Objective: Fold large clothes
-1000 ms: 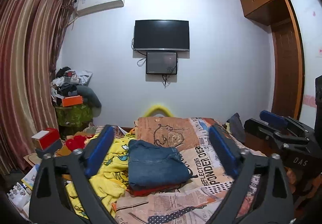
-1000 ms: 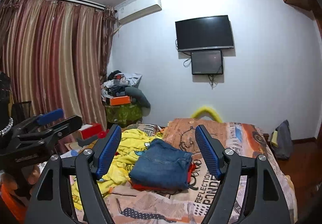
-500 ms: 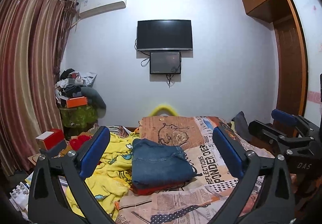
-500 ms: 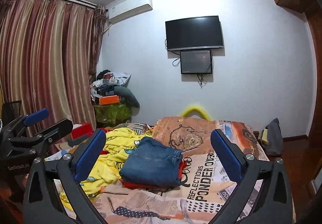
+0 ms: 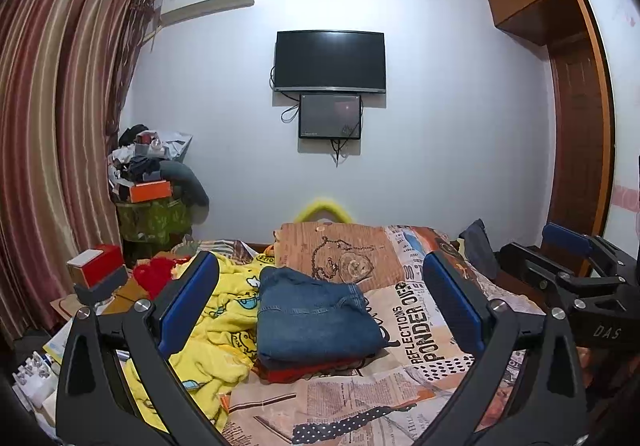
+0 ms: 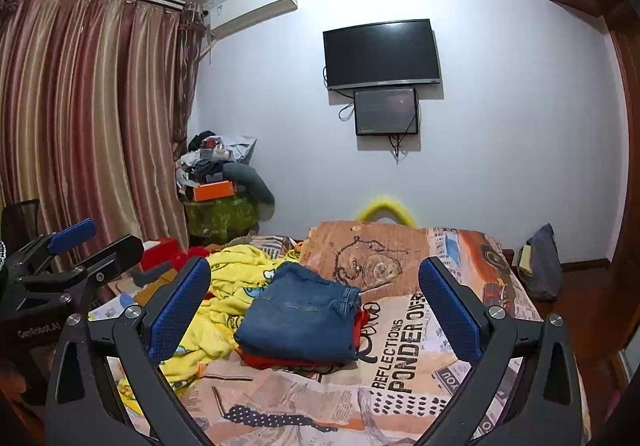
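The bed with the newspaper-print cover (image 5: pixel 420 386) carries the folded blue denim garment (image 5: pixel 312 320) atop a red one. Both the left tool (image 5: pixel 320 306) and right tool (image 6: pixel 314 312) have spread wide, empty, well back; this fold looks finished.

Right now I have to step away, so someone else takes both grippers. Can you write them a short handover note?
Left gripper: open, holding nothing, raised above the bed.
Right gripper: open, holding nothing, raised above the bed too.
Folded jeans lie on a folded red garment, stacked mid-bed.
Yellow blanket lies crumpled left of the stack, not folded.
Done: the two-piece stack.
Left: probably the yellow blanket; grip two corners, spread it flat, fold.
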`<state>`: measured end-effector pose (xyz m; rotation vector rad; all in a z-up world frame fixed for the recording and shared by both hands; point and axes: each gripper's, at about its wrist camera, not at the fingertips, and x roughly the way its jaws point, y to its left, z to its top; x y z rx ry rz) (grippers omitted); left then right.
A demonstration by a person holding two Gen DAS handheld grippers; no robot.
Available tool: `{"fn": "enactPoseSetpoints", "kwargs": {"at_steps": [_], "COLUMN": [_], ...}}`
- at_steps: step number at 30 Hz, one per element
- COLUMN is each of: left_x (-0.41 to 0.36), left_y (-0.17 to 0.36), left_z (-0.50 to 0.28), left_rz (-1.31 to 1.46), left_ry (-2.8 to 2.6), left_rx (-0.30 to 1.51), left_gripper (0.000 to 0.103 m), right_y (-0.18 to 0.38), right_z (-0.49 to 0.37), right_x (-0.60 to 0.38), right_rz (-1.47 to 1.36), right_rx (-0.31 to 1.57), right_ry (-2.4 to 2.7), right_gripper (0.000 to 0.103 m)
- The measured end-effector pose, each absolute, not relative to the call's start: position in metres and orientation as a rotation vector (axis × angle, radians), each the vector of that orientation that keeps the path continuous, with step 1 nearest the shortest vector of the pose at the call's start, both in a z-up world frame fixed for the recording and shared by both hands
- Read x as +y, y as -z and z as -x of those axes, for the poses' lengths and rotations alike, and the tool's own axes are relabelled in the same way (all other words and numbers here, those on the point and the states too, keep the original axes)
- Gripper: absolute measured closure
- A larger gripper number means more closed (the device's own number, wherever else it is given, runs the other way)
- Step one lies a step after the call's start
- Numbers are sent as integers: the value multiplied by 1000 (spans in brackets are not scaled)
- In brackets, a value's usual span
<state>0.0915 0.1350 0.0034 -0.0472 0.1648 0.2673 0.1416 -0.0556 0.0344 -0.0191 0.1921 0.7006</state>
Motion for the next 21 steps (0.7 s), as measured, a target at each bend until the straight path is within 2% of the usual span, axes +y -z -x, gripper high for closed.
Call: {"fn": "enactPoseSetpoints", "kwargs": {"at_steps": [21], "left_x": [149], "left_y": [4], "left_z": [-98], "left_rz": [98], "left_ry": [-274], "left_rx": [199], "left_gripper": [0], "right_y": [-35], "right_z": [-142], "right_x": [-54], "right_rz": [24], "right_rx": [210], "right_ry": [-701], "right_gripper": [0]}}
